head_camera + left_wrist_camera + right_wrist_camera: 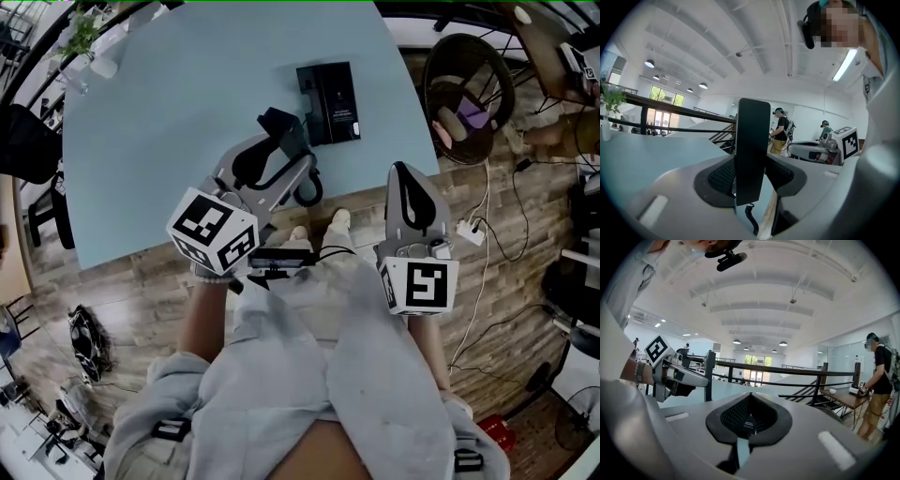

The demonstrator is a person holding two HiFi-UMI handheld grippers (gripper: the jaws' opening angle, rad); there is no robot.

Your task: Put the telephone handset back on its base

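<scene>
The black telephone base (pixel 329 101) lies flat near the far right of the light blue table (pixel 169 112). My left gripper (pixel 275 148) hovers over the table's near edge, just short of the base, shut on the black handset (pixel 279 124). In the left gripper view the handset (pixel 752 150) stands upright between the jaws, and its coiled cord (pixel 751 218) hangs below. The cord (pixel 310 187) loops down by the table edge. My right gripper (pixel 401 172) is off the table to the right, shut with nothing in it; its jaws meet in the right gripper view (pixel 749 395).
A round wicker chair (pixel 469 84) stands right of the table. A white power strip (pixel 472 232) and cables lie on the wooden floor. A potted plant (pixel 82 36) sits at the table's far left corner. A person (pixel 877 380) stands by a desk beyond.
</scene>
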